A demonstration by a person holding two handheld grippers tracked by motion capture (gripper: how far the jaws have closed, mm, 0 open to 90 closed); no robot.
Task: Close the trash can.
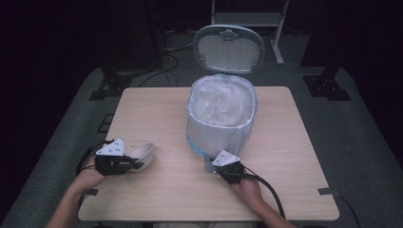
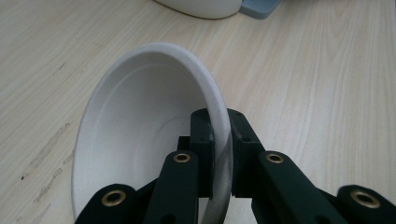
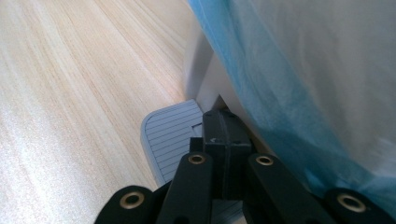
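Observation:
A white paper bowl (image 1: 144,152) (image 2: 135,116) is tilted on its side near the table's left front. My left gripper (image 1: 136,164) (image 2: 218,128) is shut on its rim, one jaw inside the bowl and one outside. A white pedal bin (image 1: 221,128) with a pale blue-tinged liner bag (image 3: 303,70) stands mid-table, its lid (image 1: 229,47) raised upright. My right gripper (image 1: 210,166) (image 3: 226,122) is shut with nothing between its jaws, and its tips rest on the bin's grey ribbed pedal (image 3: 166,135) at the front of the bin.
The wooden table (image 1: 142,109) has bare room on the left, right and front. Cables trail from both grippers toward the table's front edge. Dark stands and floor cables lie beyond the far edge.

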